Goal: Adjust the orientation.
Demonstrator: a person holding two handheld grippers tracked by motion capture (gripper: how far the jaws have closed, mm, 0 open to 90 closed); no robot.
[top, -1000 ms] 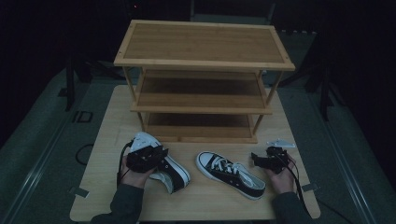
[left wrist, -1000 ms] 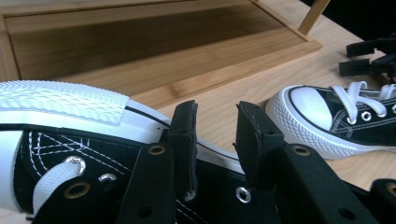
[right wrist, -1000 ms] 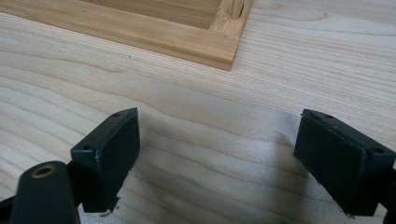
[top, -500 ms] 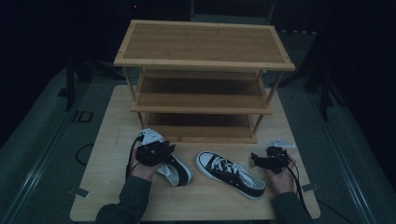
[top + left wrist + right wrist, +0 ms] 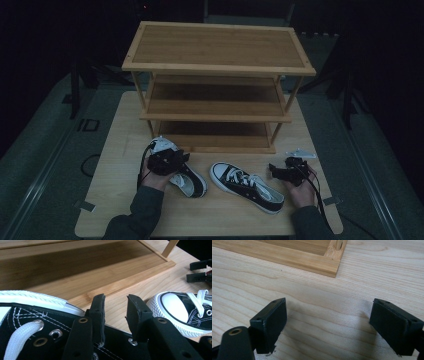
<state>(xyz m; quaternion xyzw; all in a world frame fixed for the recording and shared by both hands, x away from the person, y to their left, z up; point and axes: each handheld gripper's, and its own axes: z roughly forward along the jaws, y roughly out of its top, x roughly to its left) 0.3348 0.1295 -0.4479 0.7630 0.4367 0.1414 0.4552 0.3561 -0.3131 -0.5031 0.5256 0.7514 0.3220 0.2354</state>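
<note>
Left gripper point(image 5: 115, 315) jaws have just been opening, astride the left sneaker point(image 5: 187, 181) collar but unclamped; your right gripper point(image 5: 328, 326) gapes empty at 3 o'clock.

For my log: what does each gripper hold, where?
Nothing. The left gripper, jaws just opening, straddles black canvas sneaker at its eyelet edge; right gripper open.

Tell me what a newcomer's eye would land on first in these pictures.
The three-tier wooden shoe rack stands at the middle back of the table, its shelves bare. In front of it lie two black-and-white sneakers: the left sneaker under the left gripper, whose jaws straddle its upper edge, and the right sneaker at front centre. The right gripper hovers wide open over bare wood.
</note>
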